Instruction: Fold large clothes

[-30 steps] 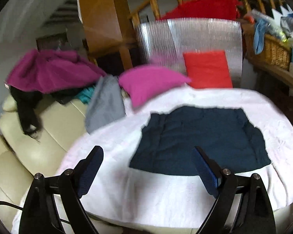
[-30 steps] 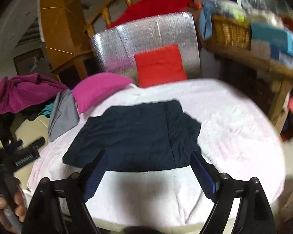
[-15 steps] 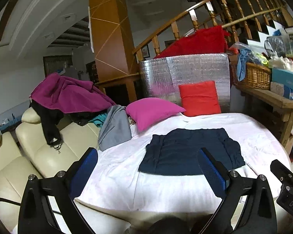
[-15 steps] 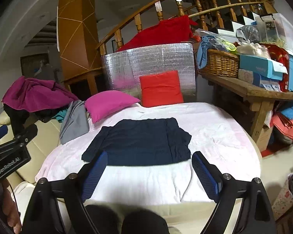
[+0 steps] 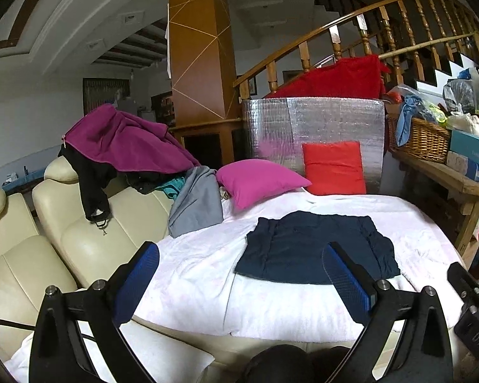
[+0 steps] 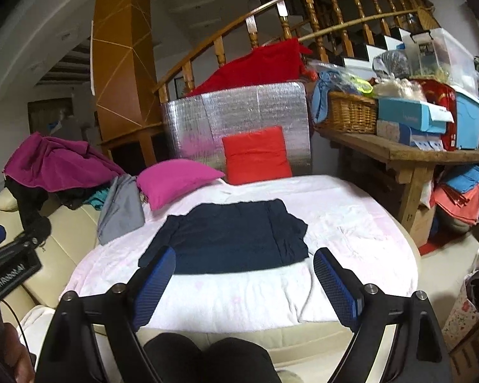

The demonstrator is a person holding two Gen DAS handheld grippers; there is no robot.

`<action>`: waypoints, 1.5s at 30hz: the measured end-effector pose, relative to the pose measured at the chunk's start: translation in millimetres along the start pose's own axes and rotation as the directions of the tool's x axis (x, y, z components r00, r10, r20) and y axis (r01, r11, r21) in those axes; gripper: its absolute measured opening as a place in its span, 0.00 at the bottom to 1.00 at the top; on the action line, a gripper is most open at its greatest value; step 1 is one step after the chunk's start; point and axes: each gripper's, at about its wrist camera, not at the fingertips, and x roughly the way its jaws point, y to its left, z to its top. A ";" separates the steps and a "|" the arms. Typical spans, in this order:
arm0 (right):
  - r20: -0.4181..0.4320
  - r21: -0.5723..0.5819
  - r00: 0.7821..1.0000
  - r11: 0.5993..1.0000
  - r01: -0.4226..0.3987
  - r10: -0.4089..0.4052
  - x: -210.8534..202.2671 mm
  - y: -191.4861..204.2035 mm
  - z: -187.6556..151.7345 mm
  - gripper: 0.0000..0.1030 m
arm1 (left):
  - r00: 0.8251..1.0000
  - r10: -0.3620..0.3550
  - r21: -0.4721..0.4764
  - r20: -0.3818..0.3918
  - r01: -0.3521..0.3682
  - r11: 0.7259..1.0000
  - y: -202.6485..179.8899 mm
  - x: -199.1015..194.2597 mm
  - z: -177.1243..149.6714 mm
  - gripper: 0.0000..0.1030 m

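A dark navy garment lies flat in a folded rectangle on the white blanket that covers the round surface. My left gripper hovers short of the garment's near edge, jaws wide open, nothing between the blue pads. My right gripper hangs the same way in front of the garment, open and empty. Neither gripper touches the cloth. Each gripper's black body shows at the edge of the other's view.
A pink pillow, a red pillow and a grey garment lie behind the navy one. Purple and black clothes are heaped on the cream sofa at left. A cluttered wooden bench stands right. The person's knees show below.
Both grippers have drawn back and up from the navy garment, which now looks smaller and farther off. The left jaws spread slightly wider. The garment itself has not moved.
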 end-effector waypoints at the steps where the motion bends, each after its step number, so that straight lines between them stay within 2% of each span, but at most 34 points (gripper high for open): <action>1: 0.002 -0.006 1.000 1.000 -0.003 0.003 -0.1 2.5 -0.2 0.88 | 1.000 0.001 0.001 0.001 -0.001 1.000 -0.1 -1.1 0.5 0.99; 13: -0.023 0.011 1.000 1.000 0.007 -0.006 7.6 0.6 -4.4 0.88 | 1.000 0.003 0.001 0.006 -0.003 1.000 0.6 -2.7 1.1 0.99; 45: -0.027 0.029 1.000 1.000 0.011 -0.010 10.3 -7.2 -6.8 0.88 | 1.000 0.012 -0.012 0.002 -0.012 1.000 6.9 -1.3 -1.0 0.99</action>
